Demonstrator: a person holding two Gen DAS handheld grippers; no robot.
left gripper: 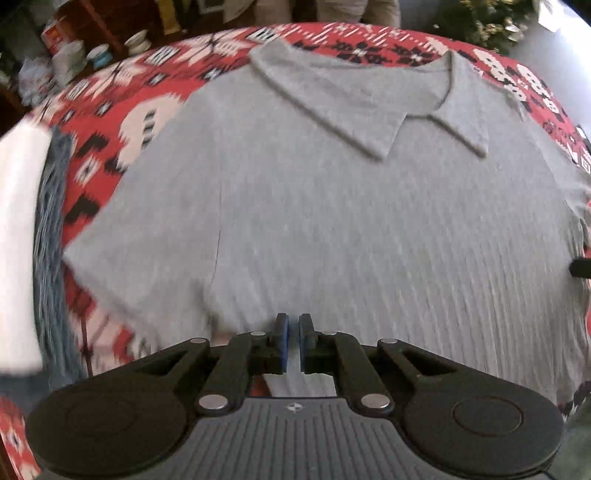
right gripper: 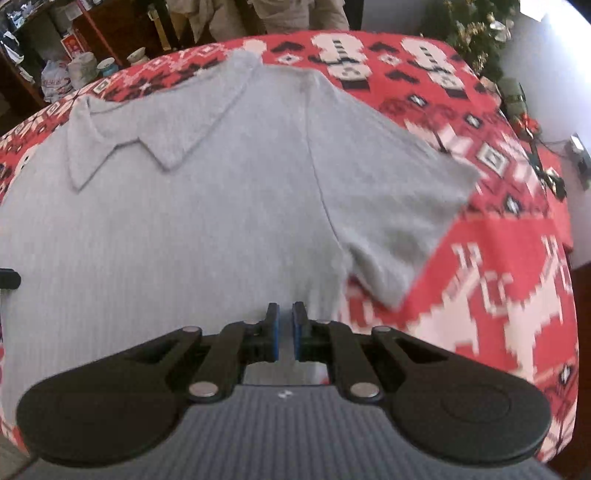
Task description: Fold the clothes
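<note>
A grey polo shirt lies flat, front up, on a red patterned cloth, collar at the far side and both short sleeves spread out. It also shows in the right wrist view. My left gripper is over the shirt's lower left part, jaws nearly closed with a narrow gap, nothing clearly between them. My right gripper is over the shirt's lower right part, near the right sleeve, jaws also nearly closed with a narrow gap.
A folded white and blue-grey cloth lies at the left edge. Cups and clutter stand on shelves beyond the table at the far left. A green plant and cables are at the far right. A person stands behind the table.
</note>
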